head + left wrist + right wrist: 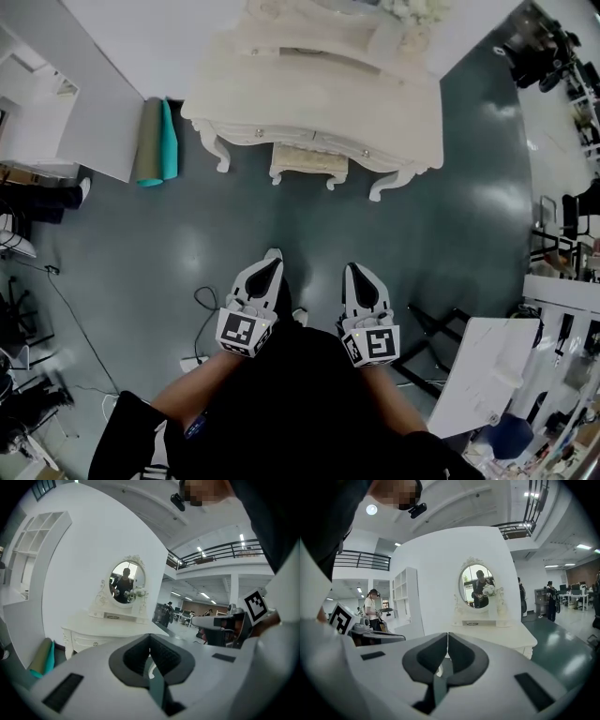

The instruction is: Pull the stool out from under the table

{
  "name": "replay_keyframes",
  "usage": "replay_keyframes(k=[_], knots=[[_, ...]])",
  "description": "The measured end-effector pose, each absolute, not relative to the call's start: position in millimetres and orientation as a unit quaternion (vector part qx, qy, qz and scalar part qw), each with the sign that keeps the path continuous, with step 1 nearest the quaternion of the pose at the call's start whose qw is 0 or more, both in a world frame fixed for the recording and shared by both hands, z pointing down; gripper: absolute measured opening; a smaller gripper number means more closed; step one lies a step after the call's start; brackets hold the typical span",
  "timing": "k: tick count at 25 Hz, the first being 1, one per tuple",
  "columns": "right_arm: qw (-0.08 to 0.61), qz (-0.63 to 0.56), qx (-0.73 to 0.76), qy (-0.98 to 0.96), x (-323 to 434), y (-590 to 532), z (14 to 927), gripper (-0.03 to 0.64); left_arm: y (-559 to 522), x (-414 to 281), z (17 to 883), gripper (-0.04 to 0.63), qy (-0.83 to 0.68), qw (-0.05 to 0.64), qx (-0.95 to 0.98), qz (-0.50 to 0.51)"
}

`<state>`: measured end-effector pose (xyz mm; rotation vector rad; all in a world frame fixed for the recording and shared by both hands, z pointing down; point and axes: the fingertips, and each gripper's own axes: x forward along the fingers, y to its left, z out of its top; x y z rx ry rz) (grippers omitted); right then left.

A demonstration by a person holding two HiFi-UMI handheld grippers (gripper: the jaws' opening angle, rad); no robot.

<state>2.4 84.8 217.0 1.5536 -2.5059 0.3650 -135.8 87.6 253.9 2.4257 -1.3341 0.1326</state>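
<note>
White plastic jaws are clenched on both claws: the left claw [150, 638] has its dark pads meeting on one seam with nothing caught between them, and the right claw [447, 638] is the same, pressed together and empty. Neither touches anything.

We read this as the approach step, with no grasp made. The stool [308, 162] sits tucked under the front edge of the table [410, 120], between its curved legs, with only its front rim and two legs showing from the head view. It is well apart from both claws, with bare green floor [197, 225] between.

Next move, as we judge it: close the gap to the table, drop both claws lower, spread the jaws, then take the stool's front rim or its legs and draw it straight back. The jaws must part before contact. The table legs stand just beside the stool on either side, so a crooked pull could snag.

Pose: both claws are side by side, near each other, tips aimed at the table and tilted slightly below level. Marker cubes [246, 332] face up at the wrists. Bare forearms [192, 389] run back to the body at the bottom of the head view. Each gripper view looks over its jaws at the oval mirror [479, 586] on the tabletop. Rolled mats [155, 142] lean left of the table, clear of the path.
</note>
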Motion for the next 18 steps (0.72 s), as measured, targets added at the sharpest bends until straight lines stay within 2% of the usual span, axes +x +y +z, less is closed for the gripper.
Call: replay_keyframes(k=[4,9,18], knots=[[0.085,0.127,0.551,-0.82,9.3,42.3,217.2,0.018,44.7,-150.7,261.0,0.014,-0.453,0.175,0.872,0.054],[0.093,0.133,0.576,-0.801,17.5,3.5,216.0,0.017,14.5,-137.9,271.4,0.014,-0.374,0.151,0.912,0.068],[0.108,0.097,0.585,-0.798,2.6,-34.6,213.2,0.018,-40.3,-154.8,274.0,0.014,-0.384,0.165,0.906,0.059]])
